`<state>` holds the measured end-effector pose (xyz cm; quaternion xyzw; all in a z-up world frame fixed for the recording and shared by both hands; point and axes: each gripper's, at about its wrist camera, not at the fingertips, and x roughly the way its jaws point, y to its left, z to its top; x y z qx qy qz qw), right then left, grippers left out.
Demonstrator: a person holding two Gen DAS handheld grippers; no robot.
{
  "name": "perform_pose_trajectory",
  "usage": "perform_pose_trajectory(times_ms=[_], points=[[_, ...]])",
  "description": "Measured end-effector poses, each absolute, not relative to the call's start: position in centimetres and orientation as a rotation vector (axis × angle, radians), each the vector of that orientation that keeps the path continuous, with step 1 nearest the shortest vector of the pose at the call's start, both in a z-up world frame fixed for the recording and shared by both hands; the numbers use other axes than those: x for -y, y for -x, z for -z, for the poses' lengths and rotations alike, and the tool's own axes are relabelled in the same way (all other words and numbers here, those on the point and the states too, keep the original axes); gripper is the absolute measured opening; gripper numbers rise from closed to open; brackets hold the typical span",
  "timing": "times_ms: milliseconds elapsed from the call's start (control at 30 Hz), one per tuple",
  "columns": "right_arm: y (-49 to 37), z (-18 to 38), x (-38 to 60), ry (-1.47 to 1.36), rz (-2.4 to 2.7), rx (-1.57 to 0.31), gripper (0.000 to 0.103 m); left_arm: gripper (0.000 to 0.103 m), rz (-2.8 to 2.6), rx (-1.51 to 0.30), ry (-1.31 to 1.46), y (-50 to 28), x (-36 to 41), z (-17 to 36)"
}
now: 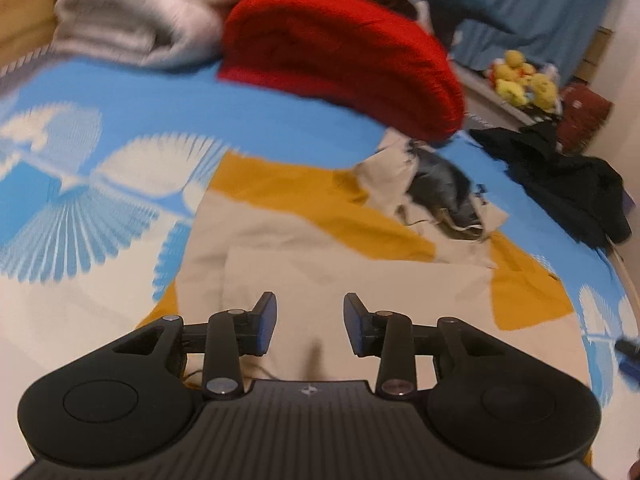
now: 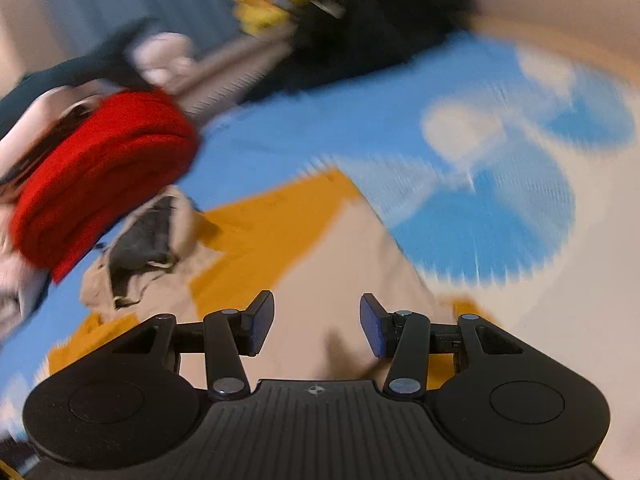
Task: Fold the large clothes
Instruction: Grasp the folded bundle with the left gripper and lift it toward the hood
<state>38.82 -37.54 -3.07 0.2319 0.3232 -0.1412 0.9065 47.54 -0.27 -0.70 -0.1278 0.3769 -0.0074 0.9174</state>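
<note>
A bed covered by a blue sheet (image 1: 280, 120) with white fan shapes fills both views, with a blue curtain (image 1: 540, 0) behind it, and the work is laid out on this wide flat surface, probably because a big garment needs room to be spread. The left gripper (image 1: 310, 330) hangs over the garment with its jaws spread and nothing between the blue pads (image 1: 268, 326); below them lies only flat cloth. The right gripper (image 2: 316, 330) is the same, jaws apart and empty, in a badly blurred view. Both point down at the beige and mustard garment (image 1: 320, 248), which lies flat on the sheet just ahead of the left gripper, a beige panel doubled over the mustard part, so one fold looks made and the open jaws suit a release or a fresh reach for an edge. Beyond the garment, at its far right corner, a beige cloth with a dark print (image 1: 440, 196) lies crumpled, perhaps part of the same piece; I cannot tell. Further past the garment sits a folded red blanket (image 1: 340, 56), with a grey-white bundle (image 1: 132, 12) to its left, stacked at the far side likely to keep the middle free. A black garment (image 1: 560, 184) lies at the bed's right edge, well apart from the beige one, and yellow soft toys (image 1: 520, 80) sit beyond it.
</note>
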Motion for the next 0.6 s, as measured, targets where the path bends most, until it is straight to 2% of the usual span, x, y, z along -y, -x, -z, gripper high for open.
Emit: perform_pose_trajectory(times_ms=[133,433,533,600], points=[[-37.6,1.1,36.0,-0.363,0.212,-0.617,0.05,0.052,0.065,-0.72,0.18,-45.8,2.8,-0.8],[-34.8,0.8,35.9,-0.305,0.183,-0.655,0.05,0.052,0.171,-0.626,0.027,-41.1,8.6,-3.2],[-34.1,0.8,36.3,-0.305,0.185,-0.668,0.05,0.05,0.202,-0.616,-0.003,-40.2,10.3,-3.7],[-34.0,0.7,36.6,-0.304,0.186,-0.674,0.05,0.041,0.216,-0.612,-0.024,-39.9,11.3,-4.2]])
